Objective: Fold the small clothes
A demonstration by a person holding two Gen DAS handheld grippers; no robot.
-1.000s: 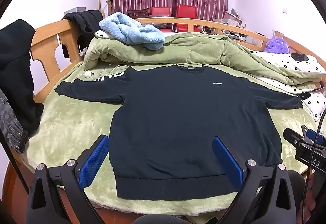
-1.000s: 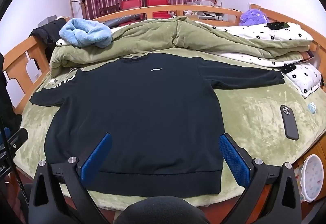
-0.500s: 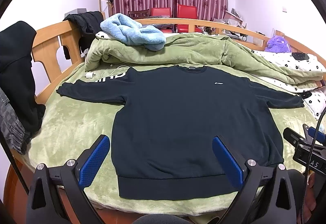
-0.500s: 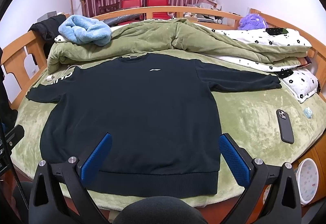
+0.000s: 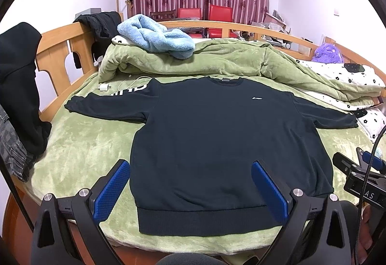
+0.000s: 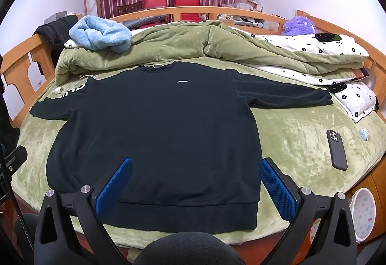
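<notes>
A dark navy sweatshirt [image 5: 217, 139] lies flat, front up, on the green bed cover, sleeves spread to both sides, hem towards me; it also shows in the right wrist view [image 6: 156, 130]. My left gripper [image 5: 190, 173] is open and empty, held above the hem's left half. My right gripper [image 6: 196, 169] is open and empty, held above the hem's right half. Neither touches the cloth. The right gripper's body shows at the right edge of the left wrist view [image 5: 361, 175].
A rolled green duvet [image 5: 217, 60] with a light blue towel [image 5: 156, 36] lies behind the collar. A phone [image 6: 336, 149] lies on the cover right of the sweatshirt. A charger and cable [image 5: 106, 86] sit by the left sleeve. Dark clothes [image 5: 17, 86] hang on the wooden bed frame at left.
Both grippers have drawn back and risen slightly, so more of the hem and bed edge shows. The sweatshirt has not moved.
</notes>
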